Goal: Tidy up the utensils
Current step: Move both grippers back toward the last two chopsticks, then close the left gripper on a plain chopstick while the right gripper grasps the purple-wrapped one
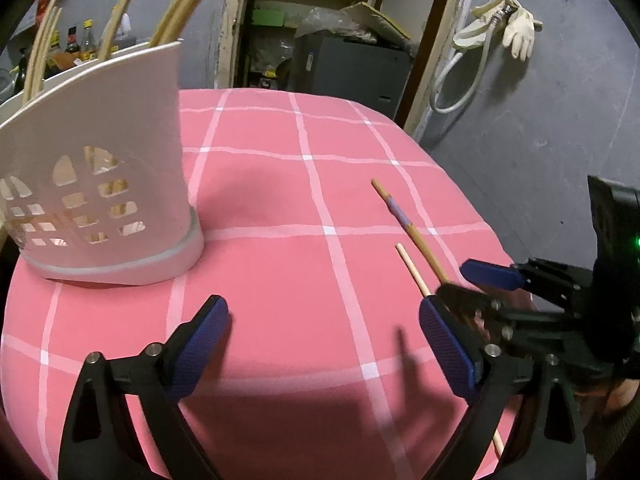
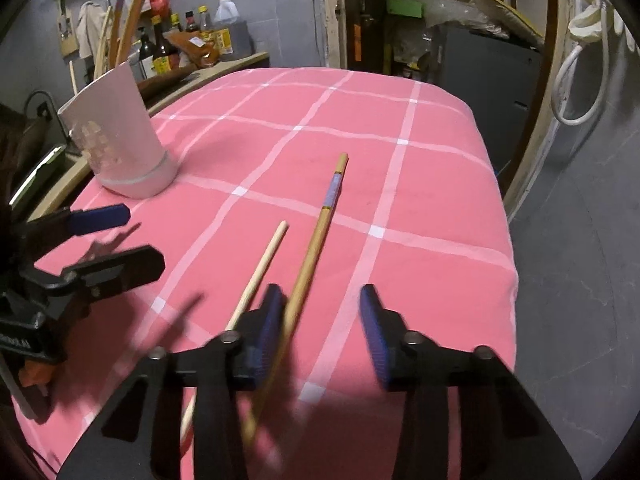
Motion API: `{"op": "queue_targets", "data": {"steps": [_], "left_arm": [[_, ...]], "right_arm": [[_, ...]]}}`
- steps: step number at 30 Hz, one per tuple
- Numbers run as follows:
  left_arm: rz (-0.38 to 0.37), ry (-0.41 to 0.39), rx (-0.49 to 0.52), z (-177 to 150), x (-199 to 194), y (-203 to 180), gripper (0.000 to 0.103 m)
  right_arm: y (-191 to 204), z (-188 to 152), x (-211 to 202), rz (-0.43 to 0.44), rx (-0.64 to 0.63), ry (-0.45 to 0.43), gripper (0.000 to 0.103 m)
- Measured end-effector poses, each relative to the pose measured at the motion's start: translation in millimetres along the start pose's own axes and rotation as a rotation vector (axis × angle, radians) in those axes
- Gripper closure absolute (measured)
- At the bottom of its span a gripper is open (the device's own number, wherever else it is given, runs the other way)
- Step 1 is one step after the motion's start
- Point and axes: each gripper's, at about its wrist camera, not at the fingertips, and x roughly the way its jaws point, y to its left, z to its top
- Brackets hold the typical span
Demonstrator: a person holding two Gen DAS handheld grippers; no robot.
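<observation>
Two wooden chopsticks lie on the pink checked tablecloth: a longer one with a purple band [image 2: 316,236] [image 1: 404,220] and a plain shorter one [image 2: 260,268] [image 1: 412,270]. A white perforated utensil holder [image 1: 100,184] [image 2: 120,140] stands at the left with several chopsticks in it. My right gripper [image 2: 320,320] [image 1: 452,292] is open, low over the near ends of the chopsticks; the banded one lies between its fingers, by the left pad. My left gripper [image 1: 320,344] [image 2: 120,236] is open and empty, near the holder.
The table [image 2: 440,208] ends at the right and far side, with grey floor beyond. Bottles [image 2: 192,40] stand on a shelf behind the holder. A doorway with clutter and a grey box [image 1: 352,68] is behind the table. Gloves and a hose [image 1: 500,36] hang on the wall.
</observation>
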Motion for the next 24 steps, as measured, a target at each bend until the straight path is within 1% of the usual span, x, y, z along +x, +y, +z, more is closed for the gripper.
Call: {"op": "queue_targets", "data": {"steps": [1,4,5,8,10,13,15,16,18,21,24], "left_arm": [[-0.007,0.01,0.004,0,1,-1,0.016],[-0.033,0.044,0.013,-1,6,-3,0.026],[-0.044,0.055,0.015,-1,8,-4,0.03],[-0.077,0.079,0.028,0,12,-12,0.035],[-0.101,0.092,0.039,1,14,-17,0.04],[-0.132,0.112,0.059,3,20,-27,0.047],[-0.149,0.133,0.069,5,25,-31,0.06],[-0.155,0.145,0.073,6,28,-34,0.063],[-0.162,0.155,0.083,7,32,-38,0.074],[-0.169,0.177,0.089,12,37,-42,0.084],[-0.171,0.192,0.082,16,45,-42,0.09]], "right_arm": [[-2,0,-1,-0.004,0.002,0.001,0.08],[-8,-2,-1,-0.001,0.015,0.004,0.088],[-10,-2,-1,-0.001,0.018,0.005,0.089],[-15,-3,-4,-0.01,0.024,0.006,0.092],[-19,-4,-6,-0.019,0.027,0.008,0.094],[-24,-6,-9,-0.029,0.031,0.009,0.095],[-28,-7,-10,-0.031,0.036,0.01,0.095],[-29,-7,-10,-0.032,0.039,0.01,0.095],[-33,-6,-12,-0.027,0.042,0.011,0.095],[-38,-2,-11,-0.001,0.056,0.021,0.095],[-40,6,-4,0.011,0.065,0.042,0.094]]}}
